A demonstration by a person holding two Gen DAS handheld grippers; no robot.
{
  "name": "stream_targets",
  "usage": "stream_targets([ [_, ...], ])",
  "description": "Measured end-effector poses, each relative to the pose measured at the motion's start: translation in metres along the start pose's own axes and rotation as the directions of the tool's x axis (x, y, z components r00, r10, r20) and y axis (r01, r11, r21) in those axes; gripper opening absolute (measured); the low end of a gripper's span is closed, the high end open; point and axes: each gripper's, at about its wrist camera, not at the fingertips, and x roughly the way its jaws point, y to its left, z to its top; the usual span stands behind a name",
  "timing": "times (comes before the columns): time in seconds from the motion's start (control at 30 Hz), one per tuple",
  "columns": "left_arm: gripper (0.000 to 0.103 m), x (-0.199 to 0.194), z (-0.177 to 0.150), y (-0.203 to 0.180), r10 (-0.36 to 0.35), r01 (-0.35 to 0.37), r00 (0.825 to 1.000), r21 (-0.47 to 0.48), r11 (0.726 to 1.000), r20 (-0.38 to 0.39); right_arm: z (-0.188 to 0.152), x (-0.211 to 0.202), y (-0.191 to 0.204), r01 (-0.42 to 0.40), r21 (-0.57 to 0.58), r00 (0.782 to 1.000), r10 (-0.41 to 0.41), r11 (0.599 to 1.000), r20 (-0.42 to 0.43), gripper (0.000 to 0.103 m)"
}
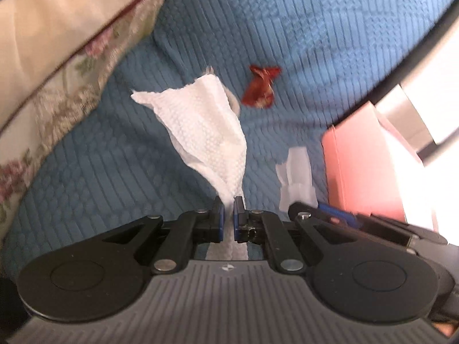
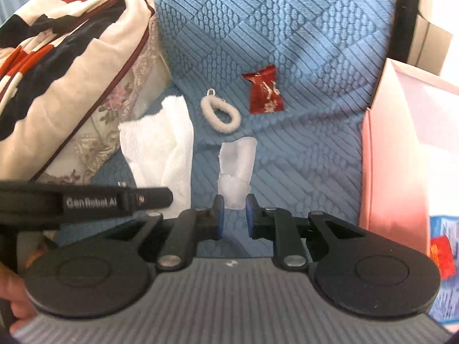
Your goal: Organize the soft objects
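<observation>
My left gripper [image 1: 229, 204] is shut on the lower end of a white embossed tissue [image 1: 206, 132], which fans out above the blue quilted cover [image 1: 301, 43]. My right gripper [image 2: 234, 207] is shut on a translucent white plastic piece [image 2: 237, 166] that sticks up between its blue pads. In the right wrist view the tissue [image 2: 160, 152] hangs beside the left gripper [image 2: 166, 196]. A white fluffy hair tie [image 2: 219, 113] and a red candy wrapper [image 2: 265, 90] lie on the cover beyond. The left wrist view shows the wrapper [image 1: 261, 87] and the plastic piece [image 1: 297, 169] too.
A floral pillow [image 1: 57, 91] lies at the left, with a red, navy and white blanket [image 2: 57, 37] on it. A pink box [image 2: 387, 157] stands at the right edge of the cover. A person's hand [image 2: 11, 301] shows at the lower left.
</observation>
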Motion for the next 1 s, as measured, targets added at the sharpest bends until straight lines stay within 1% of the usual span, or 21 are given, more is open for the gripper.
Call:
stream_targets([
  [0.1,0.008,-0.003,-0.012,-0.005,0.004,-0.004,1.0,0.018,1.0,-0.02,-0.007,-0.006,0.0,0.006,0.016,1.0,-0.006,1.0,-0.005,0.02],
  [0.33,0.008,-0.014,-0.034,0.0,-0.014,0.015,0.998,0.019,1.0,-0.064,-0.028,-0.02,-0.001,0.023,0.029,1.0,-0.022,0.999,-0.021,0.02],
  [0.57,0.008,-0.026,-0.054,-0.005,-0.003,0.007,0.998,0.062,0.998,-0.064,-0.045,-0.029,0.0,0.036,0.034,0.999,-0.035,0.999,-0.039,0.02],
  [0.63,0.008,-0.028,-0.06,-0.005,-0.001,0.005,0.998,0.062,0.998,-0.065,-0.05,-0.03,0.001,0.035,0.031,0.998,-0.033,0.999,-0.047,0.02],
  [0.73,0.008,-0.026,-0.066,-0.005,0.023,-0.019,0.997,0.066,0.998,-0.07,-0.058,-0.028,0.003,0.032,0.024,0.997,-0.03,0.999,-0.069,0.021],
  [0.83,0.008,-0.026,-0.068,0.0,0.035,-0.032,0.997,0.049,0.998,-0.069,-0.065,-0.024,0.001,0.029,0.04,0.995,-0.025,0.999,-0.094,0.024],
  [0.9,0.008,-0.028,-0.068,0.004,0.017,-0.015,0.998,0.022,1.0,-0.053,-0.067,-0.023,-0.001,0.027,0.053,0.995,-0.021,0.998,-0.102,0.024],
  [0.97,0.008,-0.028,-0.067,0.005,0.015,-0.015,0.999,0.003,1.0,-0.05,-0.068,-0.027,-0.003,0.019,0.055,0.996,-0.014,0.998,-0.093,0.024],
  [1.0,0.009,-0.029,-0.068,0.007,0.018,-0.018,0.999,-0.01,1.0,-0.047,-0.068,-0.029,-0.004,0.029,0.05,0.996,-0.024,0.998,-0.087,0.026],
])
